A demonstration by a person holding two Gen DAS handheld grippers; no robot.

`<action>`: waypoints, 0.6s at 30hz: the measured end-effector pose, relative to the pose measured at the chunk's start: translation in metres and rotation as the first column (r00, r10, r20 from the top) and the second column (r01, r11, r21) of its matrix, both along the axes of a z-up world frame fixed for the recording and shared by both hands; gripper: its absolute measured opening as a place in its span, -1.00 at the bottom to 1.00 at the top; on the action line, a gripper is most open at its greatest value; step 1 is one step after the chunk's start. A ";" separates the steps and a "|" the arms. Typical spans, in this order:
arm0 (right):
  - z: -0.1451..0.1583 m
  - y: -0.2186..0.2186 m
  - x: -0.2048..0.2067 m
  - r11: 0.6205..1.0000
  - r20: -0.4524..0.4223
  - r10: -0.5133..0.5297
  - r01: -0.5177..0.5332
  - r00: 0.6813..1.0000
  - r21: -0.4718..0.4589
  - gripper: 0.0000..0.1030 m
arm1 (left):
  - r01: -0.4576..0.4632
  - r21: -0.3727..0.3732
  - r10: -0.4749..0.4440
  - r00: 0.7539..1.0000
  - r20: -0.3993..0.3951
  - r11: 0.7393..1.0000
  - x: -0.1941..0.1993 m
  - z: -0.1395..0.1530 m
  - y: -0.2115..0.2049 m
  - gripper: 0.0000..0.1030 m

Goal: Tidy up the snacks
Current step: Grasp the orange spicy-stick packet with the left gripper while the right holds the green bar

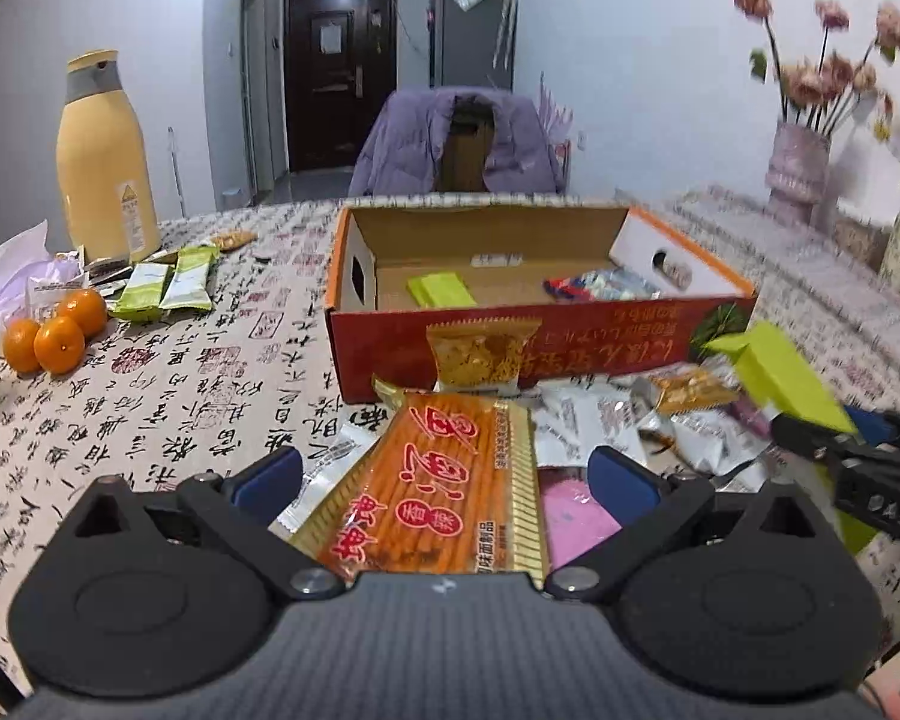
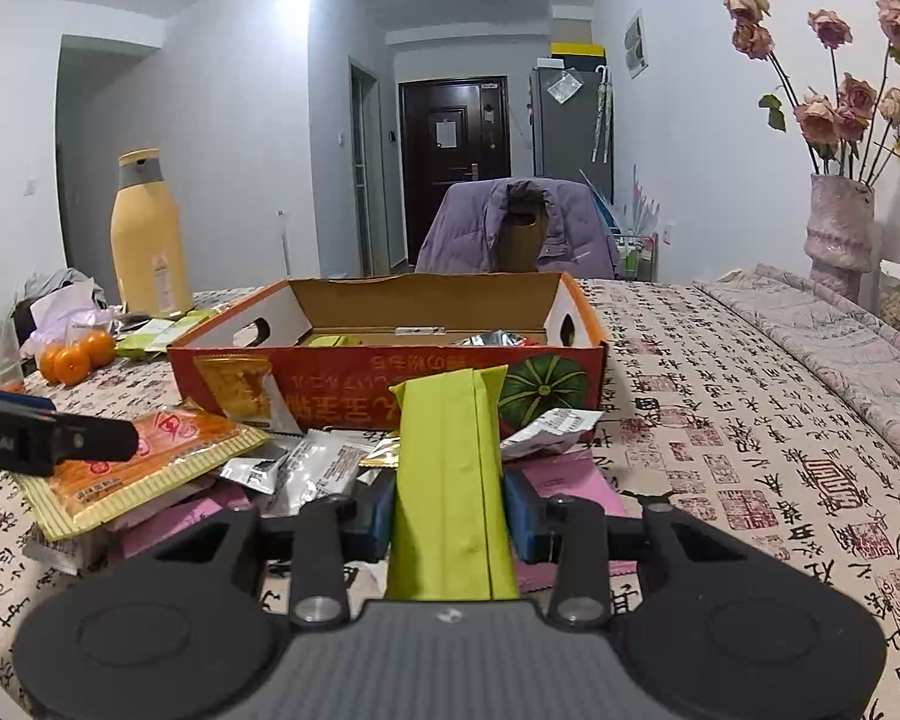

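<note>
An open red cardboard box [image 1: 570, 354] [image 2: 354, 387] stands mid-table with a few snacks inside. A heap of snack packets [image 1: 606, 420] [image 2: 324, 462] lies in front of it. My right gripper [image 2: 450, 510] is shut on a lime-green packet [image 2: 450, 480], held a little above the heap; the left wrist view shows that packet [image 1: 774, 372] and gripper [image 1: 834, 438] at the right. My left gripper [image 1: 444, 477] is open. A long orange stick-snack packet [image 1: 444, 480] [image 2: 144, 468] lies between its blue pads [image 1: 270, 474], apart from both.
Three oranges [image 1: 54, 330], green sachets [image 1: 162, 288], crumpled paper and a tall yellow flask [image 1: 105, 162] stand at the left. A vase of dried roses [image 2: 840, 240] is at the far right. A chair with a purple jacket [image 2: 510, 228] is behind the table.
</note>
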State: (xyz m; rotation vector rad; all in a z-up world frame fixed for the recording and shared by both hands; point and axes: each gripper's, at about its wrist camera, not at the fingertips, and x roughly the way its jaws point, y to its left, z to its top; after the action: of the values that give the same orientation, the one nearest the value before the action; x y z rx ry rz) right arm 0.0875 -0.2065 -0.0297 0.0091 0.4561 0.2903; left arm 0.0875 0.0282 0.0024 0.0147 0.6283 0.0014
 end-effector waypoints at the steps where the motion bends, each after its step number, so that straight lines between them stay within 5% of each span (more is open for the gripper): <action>1: 0.000 -0.002 0.000 1.000 -0.001 -0.001 0.001 1.000 0.004 -0.29 | 0.010 0.011 -0.010 1.000 -0.021 1.000 0.004 -0.002 -0.001 1.00; 10: 0.000 -0.009 0.000 1.000 0.005 -0.017 0.016 1.000 0.025 -0.29 | 0.000 0.077 0.013 0.985 -0.172 0.997 0.035 -0.019 -0.007 1.00; 18: -0.003 -0.011 0.000 0.999 -0.001 -0.012 0.012 1.000 0.039 -0.29 | -0.003 0.074 0.019 0.977 -0.211 0.997 0.044 -0.027 -0.010 0.93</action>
State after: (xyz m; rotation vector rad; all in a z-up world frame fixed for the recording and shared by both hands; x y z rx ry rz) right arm 0.0878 -0.2175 -0.0325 0.0503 0.4505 0.2871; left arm 0.1311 0.0181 -0.0241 0.0834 0.8415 0.0338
